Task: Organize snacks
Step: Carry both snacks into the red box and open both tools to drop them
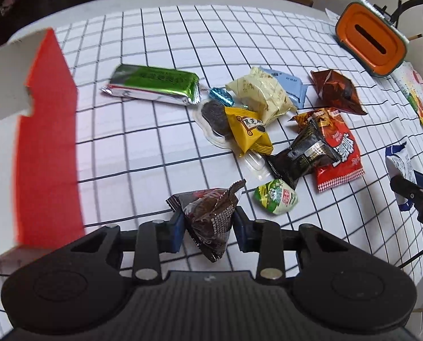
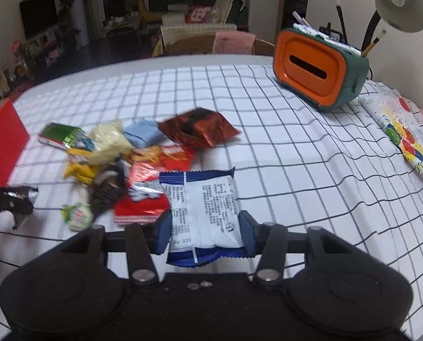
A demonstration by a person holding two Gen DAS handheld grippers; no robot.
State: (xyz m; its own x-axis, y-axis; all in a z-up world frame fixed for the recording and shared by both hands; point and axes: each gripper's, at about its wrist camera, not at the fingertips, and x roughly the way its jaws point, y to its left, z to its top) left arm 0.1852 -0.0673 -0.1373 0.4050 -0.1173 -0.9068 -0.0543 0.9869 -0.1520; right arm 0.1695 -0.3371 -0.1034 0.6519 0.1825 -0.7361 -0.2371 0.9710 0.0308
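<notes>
My left gripper point(image 1: 208, 224) is shut on a dark brown snack packet point(image 1: 211, 218) and holds it above the checked tablecloth, just right of a red and white box point(image 1: 46, 142). My right gripper point(image 2: 205, 230) is shut on a white and blue snack packet point(image 2: 205, 210); it shows at the right edge of the left wrist view point(image 1: 399, 167). A pile of snacks lies between them: a green bar point(image 1: 154, 85), a cream packet point(image 1: 262, 93), a yellow packet point(image 1: 248, 130), a black packet point(image 1: 302, 153), a red packet point(image 1: 339, 147), a brown-red packet point(image 1: 336, 91) and a small green sweet point(image 1: 277, 196).
An orange and green tissue box point(image 2: 316, 65) with pens stands at the back right, beside a desk lamp point(image 2: 399, 2). A patterned paper roll point(image 2: 404, 133) lies along the right edge. The red box also shows at the left in the right wrist view point(image 2: 1, 142). Chairs stand behind the table.
</notes>
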